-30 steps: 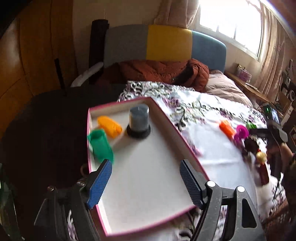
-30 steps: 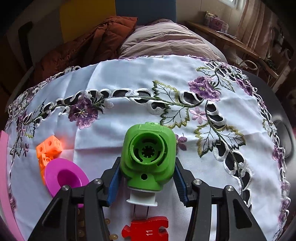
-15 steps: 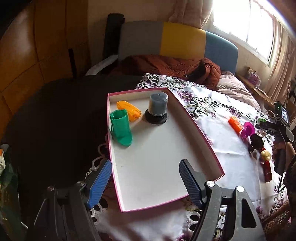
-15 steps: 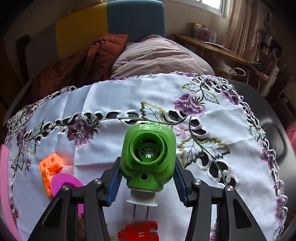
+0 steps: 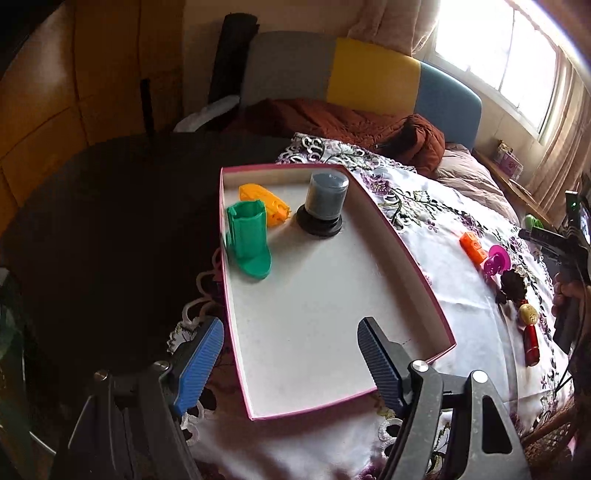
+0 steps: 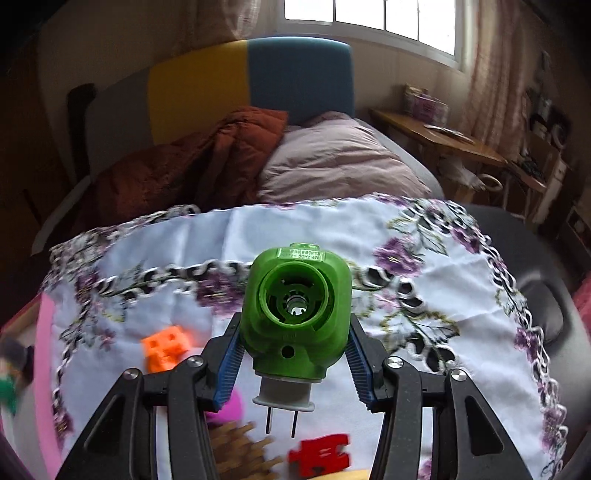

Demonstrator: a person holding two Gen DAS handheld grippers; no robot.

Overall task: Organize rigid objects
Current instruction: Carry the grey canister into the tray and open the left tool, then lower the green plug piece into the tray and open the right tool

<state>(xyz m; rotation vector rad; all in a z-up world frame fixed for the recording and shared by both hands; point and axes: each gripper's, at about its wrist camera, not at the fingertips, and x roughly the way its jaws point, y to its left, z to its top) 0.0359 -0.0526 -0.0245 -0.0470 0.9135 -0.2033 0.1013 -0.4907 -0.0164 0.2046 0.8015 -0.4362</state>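
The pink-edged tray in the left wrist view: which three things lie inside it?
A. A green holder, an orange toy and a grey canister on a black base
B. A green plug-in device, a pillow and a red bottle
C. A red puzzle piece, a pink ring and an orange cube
A: the green holder, orange toy and grey canister all sit at the far end inside the tray.

White tablecloth [image 5: 436, 280] with purple floral embroidery and cutwork edging covers a dark round table [image 5: 110, 206]. Behind it, a headboard [image 5: 369, 77] in grey, yellow and blue panels. A rust-brown quilted jacket [image 6: 192, 166] lies crumpled beside a mauve pillow [image 6: 332, 162]. Wooden side table [image 6: 443, 140] stands under the curtained window [image 6: 373, 18].
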